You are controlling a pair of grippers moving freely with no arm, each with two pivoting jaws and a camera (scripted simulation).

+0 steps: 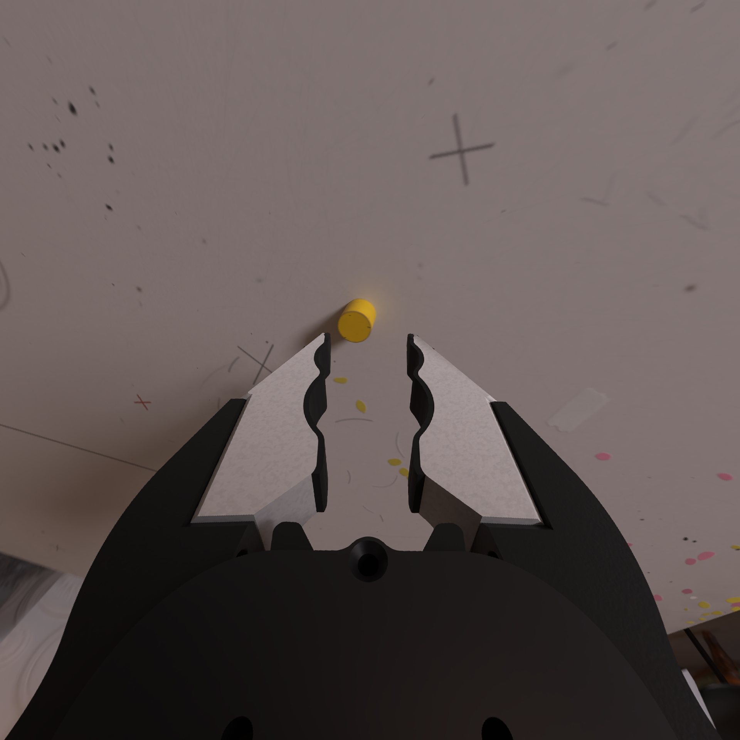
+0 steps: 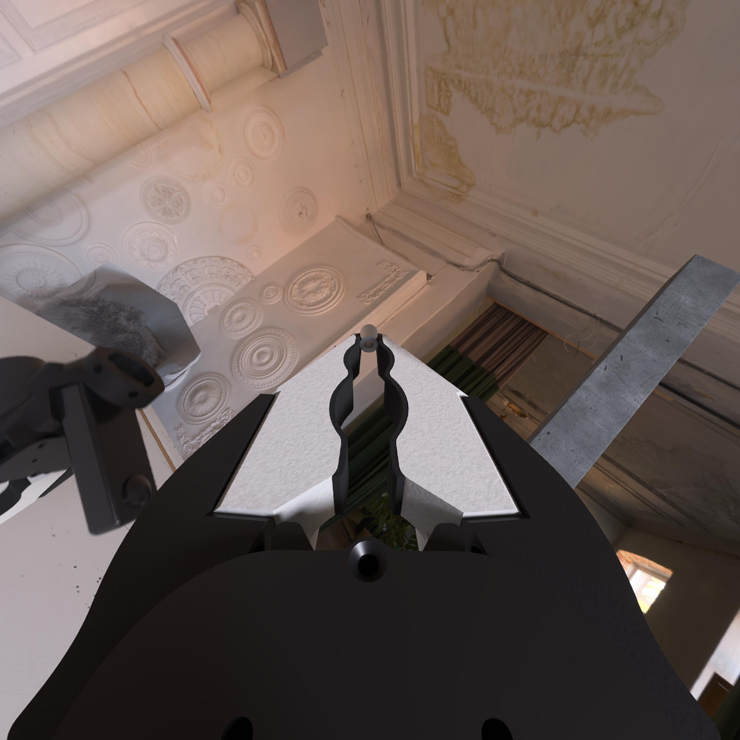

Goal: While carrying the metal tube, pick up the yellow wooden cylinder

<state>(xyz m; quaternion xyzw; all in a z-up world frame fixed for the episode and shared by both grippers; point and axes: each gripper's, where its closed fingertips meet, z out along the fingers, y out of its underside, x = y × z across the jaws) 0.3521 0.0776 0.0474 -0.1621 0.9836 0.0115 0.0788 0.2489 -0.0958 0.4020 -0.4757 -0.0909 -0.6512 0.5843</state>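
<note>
Fingers of left gripper [image 1: 368, 340] (spread wide) near yellow wooden cylinder [image 1: 356, 321].

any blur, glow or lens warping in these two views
Left wrist view: sharp centre, a soft yellow glow on the table beside the yellow wooden cylinder, and marks smearing toward the edges. Right wrist view: the metal tube in the right gripper is crisp, the left gripper looks blurred, and straight mouldings bend.
</note>
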